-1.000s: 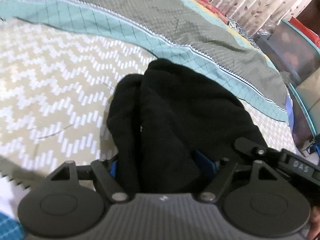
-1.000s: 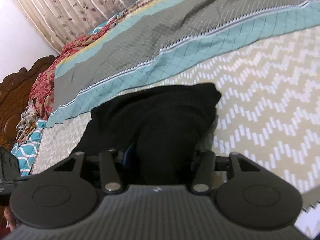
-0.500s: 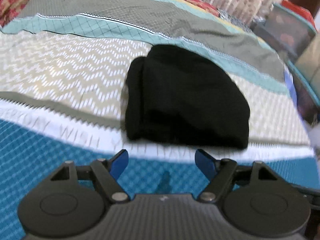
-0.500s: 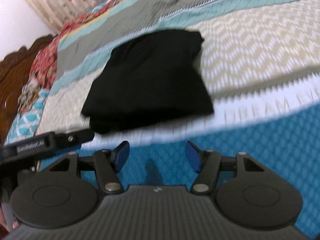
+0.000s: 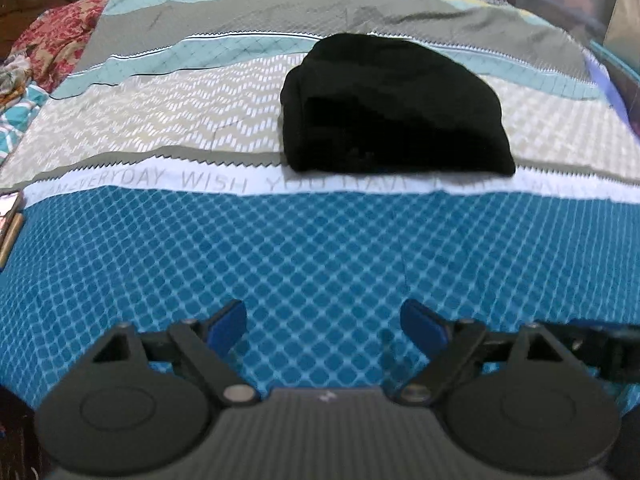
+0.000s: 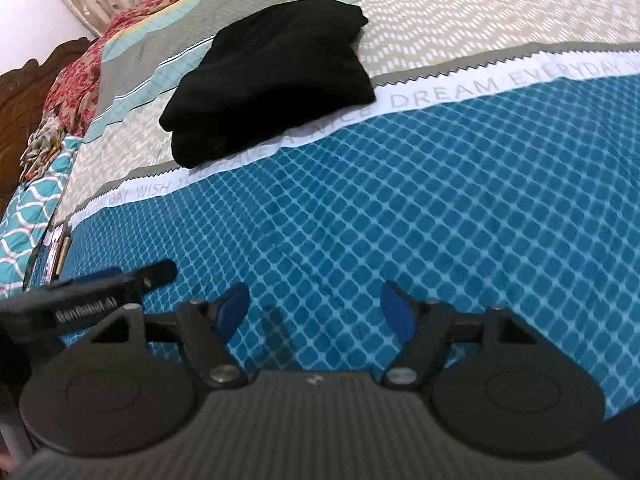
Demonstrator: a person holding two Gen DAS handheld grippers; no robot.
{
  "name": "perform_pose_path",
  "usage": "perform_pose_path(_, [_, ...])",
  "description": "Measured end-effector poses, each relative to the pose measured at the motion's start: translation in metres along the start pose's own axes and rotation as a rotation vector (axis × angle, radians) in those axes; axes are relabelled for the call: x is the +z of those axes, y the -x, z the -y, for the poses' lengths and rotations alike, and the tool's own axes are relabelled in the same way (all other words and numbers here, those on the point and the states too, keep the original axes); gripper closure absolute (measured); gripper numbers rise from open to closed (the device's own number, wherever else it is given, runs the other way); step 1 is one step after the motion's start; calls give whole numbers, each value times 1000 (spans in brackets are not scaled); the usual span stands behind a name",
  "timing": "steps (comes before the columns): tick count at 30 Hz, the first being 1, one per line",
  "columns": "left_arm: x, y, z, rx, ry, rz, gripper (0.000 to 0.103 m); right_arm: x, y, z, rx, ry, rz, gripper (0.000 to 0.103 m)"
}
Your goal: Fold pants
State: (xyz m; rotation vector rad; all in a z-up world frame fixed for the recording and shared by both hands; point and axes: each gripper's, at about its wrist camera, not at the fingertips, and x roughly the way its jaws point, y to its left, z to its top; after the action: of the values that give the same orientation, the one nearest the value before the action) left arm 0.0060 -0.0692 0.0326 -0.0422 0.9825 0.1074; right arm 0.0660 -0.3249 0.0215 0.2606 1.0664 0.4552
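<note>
Black pants [image 5: 394,108] lie folded on the bedspread [image 5: 320,248], across its zigzag band. Left gripper [image 5: 323,322] and right gripper [image 6: 313,312]: jaws have just been opening, spread wide, nothing between them

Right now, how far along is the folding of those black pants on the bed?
Done, it seems: the black fabric pants lie as a compact folded bundle on the patterned bedspread, across its beige zigzag band. In hand: nothing. The left gripper and right gripper are both open and empty over the blue diamond section, clear of the bundle, their jaws having just been opening. Left: apparently nothing, unless a tidier fold is wanted.
</note>
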Motion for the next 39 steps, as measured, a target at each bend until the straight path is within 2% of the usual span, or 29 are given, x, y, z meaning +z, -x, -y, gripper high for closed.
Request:
perform_pose_path(3, [-5, -1, 5, 29, -29, -7, 13, -7, 4, 0, 0, -1, 1, 25])
perform_pose_path(8, [-9, -8, 7, 23, -16, -66, 10, -10, 5, 0, 11, -13, -2, 21])
perform_pose_path(15, [-13, -21, 5, 38, 0, -125, 0, -10, 5, -3, 20, -16, 2, 16])
perform_pose_path(25, [-14, -28, 3, 32, -9, -141, 0, -12, 2, 1, 46, -33, -8, 0])
perform_pose_path(39, [-15, -33, 3, 23, -2, -153, 0, -16, 1, 1, 56, -68, -13, 0])
